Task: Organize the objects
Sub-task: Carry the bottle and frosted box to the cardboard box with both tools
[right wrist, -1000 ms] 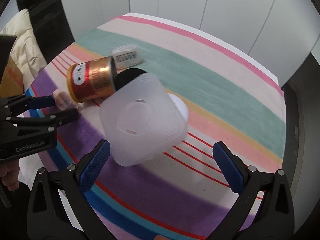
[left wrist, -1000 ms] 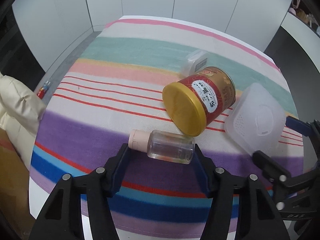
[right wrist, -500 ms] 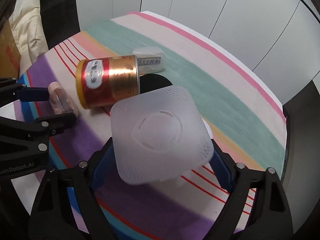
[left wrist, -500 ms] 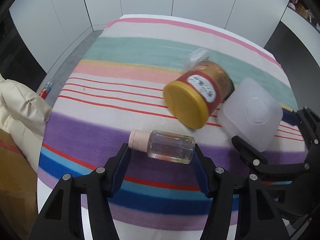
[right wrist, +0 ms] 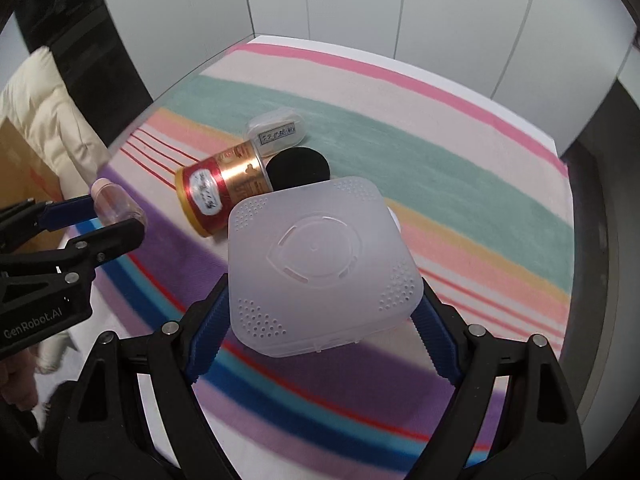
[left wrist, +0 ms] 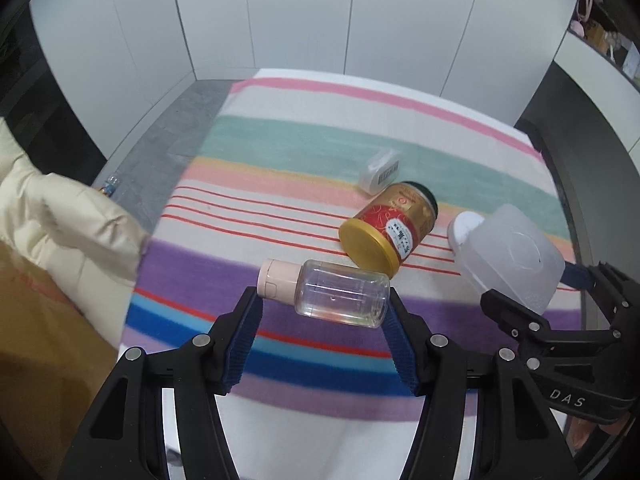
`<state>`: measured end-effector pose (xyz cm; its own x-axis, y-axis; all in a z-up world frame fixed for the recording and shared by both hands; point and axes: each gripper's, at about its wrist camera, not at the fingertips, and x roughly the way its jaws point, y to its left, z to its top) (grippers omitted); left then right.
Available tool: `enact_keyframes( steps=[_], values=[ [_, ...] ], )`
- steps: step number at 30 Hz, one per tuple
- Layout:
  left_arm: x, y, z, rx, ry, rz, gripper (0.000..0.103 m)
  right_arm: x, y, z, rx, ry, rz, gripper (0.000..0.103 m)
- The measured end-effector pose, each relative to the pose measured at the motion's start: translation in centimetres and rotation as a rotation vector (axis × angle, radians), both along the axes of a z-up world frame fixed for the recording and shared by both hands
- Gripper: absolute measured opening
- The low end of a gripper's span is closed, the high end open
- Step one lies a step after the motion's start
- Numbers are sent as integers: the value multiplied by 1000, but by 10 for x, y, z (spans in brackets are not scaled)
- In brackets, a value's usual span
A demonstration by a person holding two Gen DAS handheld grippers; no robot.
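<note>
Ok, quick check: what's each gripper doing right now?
Left gripper: closed on the clear bottle.
Right gripper: closed on the frosted plastic box.

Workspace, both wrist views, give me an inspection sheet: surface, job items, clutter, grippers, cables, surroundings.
Surface: striped cloth covering the table.
Job's things: clear bottle with pink cap, held crosswise; frosted square box, held; red and gold can on its side, yellow lid toward the left camera; small white case beyond the can; black disc beside the can.
Clutter: nothing seen.
Grippers: left gripper jaws shut on the bottle; right gripper jaws, just closed in, clamp the box.
Cables: nothing seen.
Surroundings: white wall panels; cream padded fabric and brown cardboard off the table's edge.
</note>
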<state>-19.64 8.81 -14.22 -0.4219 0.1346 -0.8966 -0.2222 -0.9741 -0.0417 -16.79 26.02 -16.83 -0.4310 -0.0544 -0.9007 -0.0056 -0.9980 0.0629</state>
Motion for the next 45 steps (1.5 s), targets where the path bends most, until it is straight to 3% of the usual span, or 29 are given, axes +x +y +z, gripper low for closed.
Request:
enact_keyframes(
  steps=[13,20,31,45],
  values=[
    [43,-28,69,58,65,33,61,40,-21,85,27,64,-7,87],
    [71,-70,105,103,121,99,61,59,-47,129,21,125,-10,87],
    [92,-136,134,115,200,179,61,68,-101,157,20,187,69,87],
    [103,-200,133,92,233,279,61,59,-174,180,25,266,204,87]
  ],
)
